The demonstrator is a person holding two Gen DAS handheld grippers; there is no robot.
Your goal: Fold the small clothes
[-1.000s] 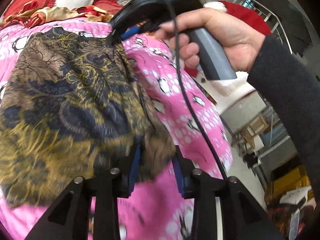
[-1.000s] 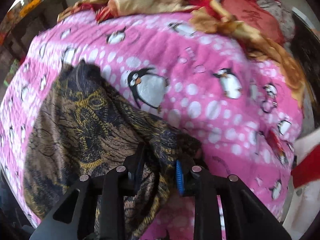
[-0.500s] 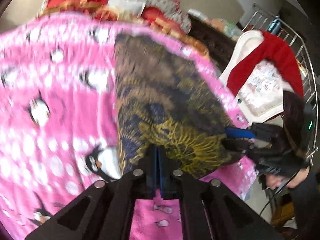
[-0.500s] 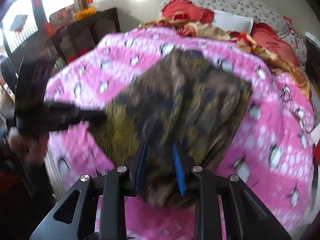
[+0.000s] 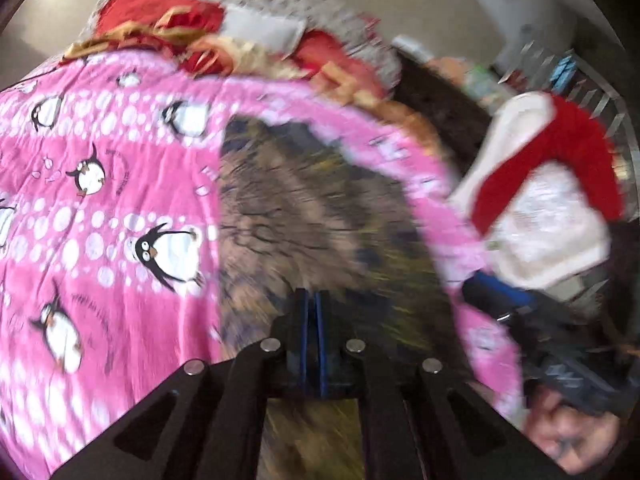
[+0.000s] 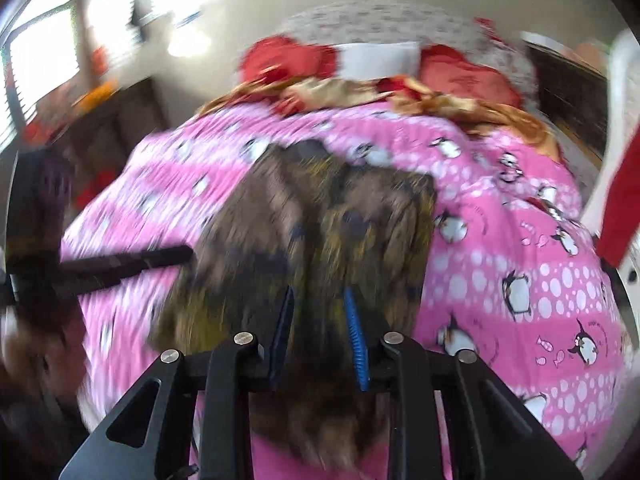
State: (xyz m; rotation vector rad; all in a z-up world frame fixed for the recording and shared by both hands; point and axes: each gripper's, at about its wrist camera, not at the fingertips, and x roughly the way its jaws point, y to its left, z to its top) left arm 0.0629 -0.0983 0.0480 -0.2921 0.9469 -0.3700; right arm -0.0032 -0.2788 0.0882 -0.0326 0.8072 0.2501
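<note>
Since a second back the brown-and-gold patterned garment got dragged out long down the bed, and both cameras now look up its length toward the pillows instead of sideways across it. It's lying on the pink penguin blanket, stretched away from both grippers with its near edge right at their tips.

Left gripper has its 2 blue pads pressed tight together on the garment's near edge, so it's pinching the cloth. Right gripper has its pads a bit apart with a thick bunch of the same garment filling the gap, and it looks clamped on it.

Ahead of both grippers, past the far end of the garment, there's a heap of red and gold bedding. Everything's pretty motion-blurred, honestly.
</note>
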